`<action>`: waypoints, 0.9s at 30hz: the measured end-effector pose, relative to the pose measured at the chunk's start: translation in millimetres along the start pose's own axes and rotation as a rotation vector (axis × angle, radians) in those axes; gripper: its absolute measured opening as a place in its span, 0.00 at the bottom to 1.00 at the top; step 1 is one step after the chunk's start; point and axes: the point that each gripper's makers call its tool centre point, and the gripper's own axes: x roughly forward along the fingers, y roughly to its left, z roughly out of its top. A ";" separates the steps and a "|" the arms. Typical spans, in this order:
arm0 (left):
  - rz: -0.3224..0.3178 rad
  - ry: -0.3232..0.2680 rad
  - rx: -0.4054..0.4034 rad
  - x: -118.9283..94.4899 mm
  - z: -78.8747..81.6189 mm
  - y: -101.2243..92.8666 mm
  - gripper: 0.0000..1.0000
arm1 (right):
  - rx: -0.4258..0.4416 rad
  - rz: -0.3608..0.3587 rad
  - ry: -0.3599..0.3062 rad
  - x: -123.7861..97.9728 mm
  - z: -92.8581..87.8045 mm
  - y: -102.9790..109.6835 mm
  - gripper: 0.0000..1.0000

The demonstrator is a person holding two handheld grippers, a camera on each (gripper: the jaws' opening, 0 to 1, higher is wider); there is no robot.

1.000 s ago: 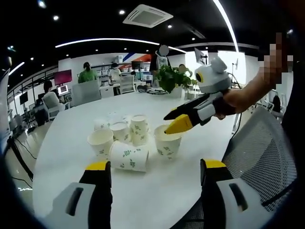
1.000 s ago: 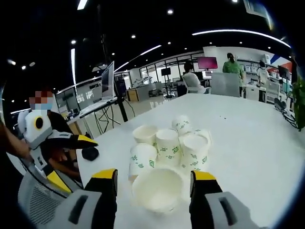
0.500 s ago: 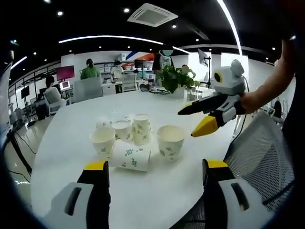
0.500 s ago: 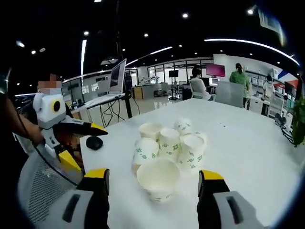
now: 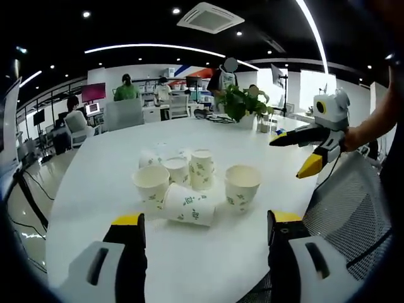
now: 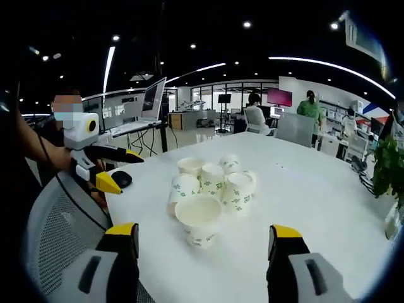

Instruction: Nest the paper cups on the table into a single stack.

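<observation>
On the white table (image 5: 95, 189) paper cups (image 5: 189, 183) cluster — both grippers (image 5: 202, 227) (image 6: 201, 237) gape empty; the left gripper view alone shows a potted plant (image 5: 243, 104).

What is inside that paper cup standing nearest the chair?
Nothing that shows: the nearest cup stands upright, mouth open, and its pale inner wall looks bare. Its very bottom is hidden by the rim. Behind it cluster the other cups, one lying on its side.
</observation>
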 end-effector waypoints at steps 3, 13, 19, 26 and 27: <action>0.010 -0.003 0.001 2.1 3.0 7.7 0.77 | -0.009 -0.020 0.012 -7.7 -5.1 -4.5 0.89; 0.069 -0.018 -0.020 13.0 16.1 40.7 0.73 | -0.065 -0.069 0.027 -33.3 -15.4 -7.3 1.00; 0.090 -0.030 -0.049 20.8 26.9 48.8 0.72 | -0.047 -0.113 0.004 -43.0 -15.6 -11.0 1.00; 0.100 -0.040 -0.135 37.0 31.1 78.2 0.66 | -0.039 -0.140 -0.018 -48.1 -18.9 -17.5 1.00; 0.104 -0.050 -0.189 39.7 33.1 81.3 0.65 | -0.034 -0.139 -0.020 -48.9 -21.4 -17.6 1.00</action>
